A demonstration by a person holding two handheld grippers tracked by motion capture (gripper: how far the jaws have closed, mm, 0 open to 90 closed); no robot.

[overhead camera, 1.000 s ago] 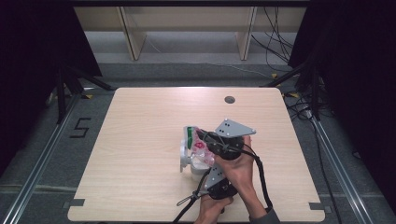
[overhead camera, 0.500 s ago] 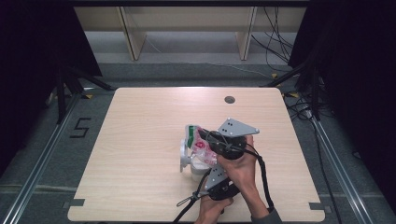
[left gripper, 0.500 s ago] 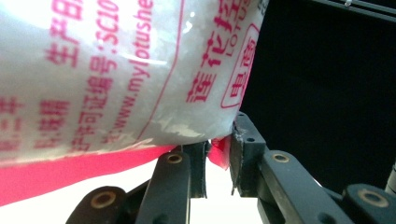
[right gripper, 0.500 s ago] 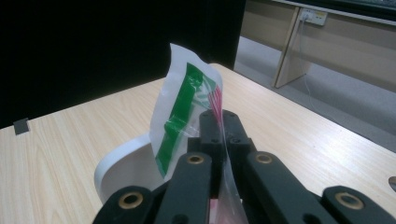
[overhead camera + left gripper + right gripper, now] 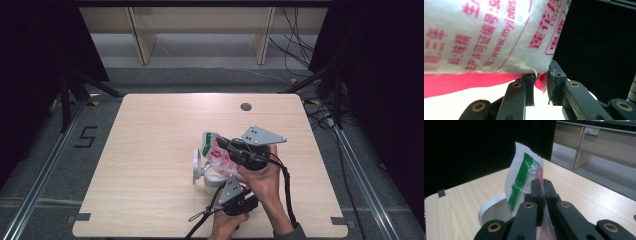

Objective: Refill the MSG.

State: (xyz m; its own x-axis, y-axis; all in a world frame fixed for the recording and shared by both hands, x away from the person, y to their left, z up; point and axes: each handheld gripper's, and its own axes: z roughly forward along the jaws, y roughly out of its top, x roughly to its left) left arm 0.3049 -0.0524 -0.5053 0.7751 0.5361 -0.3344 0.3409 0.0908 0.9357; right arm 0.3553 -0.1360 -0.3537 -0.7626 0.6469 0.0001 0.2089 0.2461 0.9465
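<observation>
A clear plastic bag [image 5: 216,154] with pink print and a green top strip hangs over a white container [image 5: 201,169] near the table's front middle. My right gripper [image 5: 228,145] is shut on the bag's upper side edge [image 5: 524,177]; its jaws [image 5: 542,187] pinch the film, and the white container [image 5: 492,211] sits below. My left gripper [image 5: 223,179] comes up from below. In the left gripper view its jaws [image 5: 540,85] are shut on the bag's pink bottom corner, with the white granular contents [image 5: 486,37] bulging above.
The wooden table [image 5: 150,145] has a dark round grommet [image 5: 245,106] near its far edge. A cable [image 5: 200,217] trails off the front edge from the left gripper. Wooden shelf legs [image 5: 142,42] stand on the floor beyond the table.
The right gripper and the bag's top have shifted slightly to the right. The left gripper has stayed almost still under the bag.
</observation>
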